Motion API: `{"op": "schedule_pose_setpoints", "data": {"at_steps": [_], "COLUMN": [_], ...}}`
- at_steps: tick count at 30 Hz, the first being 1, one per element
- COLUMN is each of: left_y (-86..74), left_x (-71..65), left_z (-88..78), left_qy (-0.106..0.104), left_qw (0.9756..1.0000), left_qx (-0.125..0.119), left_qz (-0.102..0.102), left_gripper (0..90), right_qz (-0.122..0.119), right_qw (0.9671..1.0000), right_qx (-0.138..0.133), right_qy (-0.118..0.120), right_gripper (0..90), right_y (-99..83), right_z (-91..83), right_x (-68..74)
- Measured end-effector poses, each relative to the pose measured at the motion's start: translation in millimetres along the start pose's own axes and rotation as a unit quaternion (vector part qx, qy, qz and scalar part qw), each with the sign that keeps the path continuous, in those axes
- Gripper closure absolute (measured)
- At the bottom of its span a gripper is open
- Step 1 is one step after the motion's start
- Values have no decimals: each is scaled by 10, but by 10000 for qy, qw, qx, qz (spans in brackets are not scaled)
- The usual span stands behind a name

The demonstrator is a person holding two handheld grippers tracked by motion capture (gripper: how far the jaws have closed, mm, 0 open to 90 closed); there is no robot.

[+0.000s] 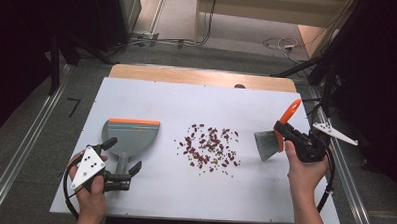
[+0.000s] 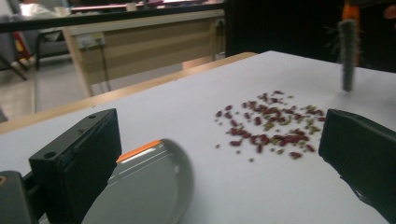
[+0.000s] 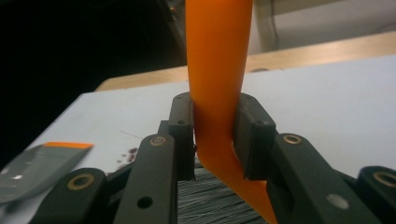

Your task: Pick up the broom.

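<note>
A grey dustpan (image 1: 130, 133) with an orange lip lies at the table's left, mouth facing away from me. My left gripper (image 1: 123, 155) stands open astride its handle, pads apart from it. In the left gripper view the pan (image 2: 144, 186) sits low between the wide jaws of that gripper (image 2: 219, 140). Several red beans (image 1: 209, 146) are scattered mid-table. At the right, my right gripper (image 1: 284, 131) is shut on the orange handle (image 3: 217, 70) of a small brush (image 1: 267, 144), grey bristles pointing toward the beans and held off the table. The brush (image 2: 348, 51) hangs beyond the beans (image 2: 275, 123).
The white table top (image 1: 152, 93) has a wooden strip (image 1: 202, 76) along its far edge. Metal rails run down both sides on the floor. Cables (image 1: 281, 44) lie on the floor beyond the table, and dark equipment stands at both far corners.
</note>
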State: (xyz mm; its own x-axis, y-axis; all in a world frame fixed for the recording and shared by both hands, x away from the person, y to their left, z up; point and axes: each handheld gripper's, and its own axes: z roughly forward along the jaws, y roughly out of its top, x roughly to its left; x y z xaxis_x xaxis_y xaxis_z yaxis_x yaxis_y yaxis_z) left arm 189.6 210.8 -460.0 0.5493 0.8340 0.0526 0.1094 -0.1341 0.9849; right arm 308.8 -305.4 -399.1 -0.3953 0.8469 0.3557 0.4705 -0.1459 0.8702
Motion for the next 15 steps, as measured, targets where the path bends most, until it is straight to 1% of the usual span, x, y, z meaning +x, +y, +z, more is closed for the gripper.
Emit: {"op": "schedule_pose_setpoints", "data": {"at_steps": [1, 2, 3, 4, 5, 7, 10, 11, 12, 14, 15], "left_y": [77, 77, 150, 150, 189, 263, 360, 385, 405, 432, 441], "left_x": [-99, -99, -204, -204, -256, -368, -526, -574, -617, -691, -727], "left_z": [30, 30, 77, 77, 105, 167, 285, 328, 371, 456, 499], "left_qy": [-147, -147, -336, -336, -419, -578, -823, -873, -943, -1049, -1068], "left_qw": [9999, 9999, 9994, 9994, 9990, 9981, 9964, 9959, 9952, 9942, 9941], "left_qx": [21, 21, -28, -28, -41, -80, -84, -70, -74, -64, -59], "left_qz": [74, 74, 118, 118, 152, 177, 200, 226, 231, 231, 205], "left_gripper": [0, 0, 0, 0, 0, 0, 8, 12, 12, 12, 12], "right_qz": [-6, -37, -36, -13, -1, -6, -98, -116, -98, -71, -71], "right_qw": [9999, 9998, 9995, 9991, 9985, 9979, 9968, 9963, 9959, 9947, 9947], "right_qx": [-68, -124, -188, -264, -324, -422, -467, -485, -509, -507, -507], "right_qy": [84, 170, 243, 339, 431, 499, 636, 702, 737, 890, 890], "right_gripper": [689, 690, 690, 690, 690, 690, 690, 690, 691, 690, 690], "right_y": [4, 8, 9, 8, 10, 11, 8, 4, -4, -19, -19], "right_z": [-9, -12, -14, -20, -25, -32, -48, -52, -60, -65, -65], "right_x": [43, 81, 116, 144, 167, 226, 331, 366, 406, 486, 486]}}
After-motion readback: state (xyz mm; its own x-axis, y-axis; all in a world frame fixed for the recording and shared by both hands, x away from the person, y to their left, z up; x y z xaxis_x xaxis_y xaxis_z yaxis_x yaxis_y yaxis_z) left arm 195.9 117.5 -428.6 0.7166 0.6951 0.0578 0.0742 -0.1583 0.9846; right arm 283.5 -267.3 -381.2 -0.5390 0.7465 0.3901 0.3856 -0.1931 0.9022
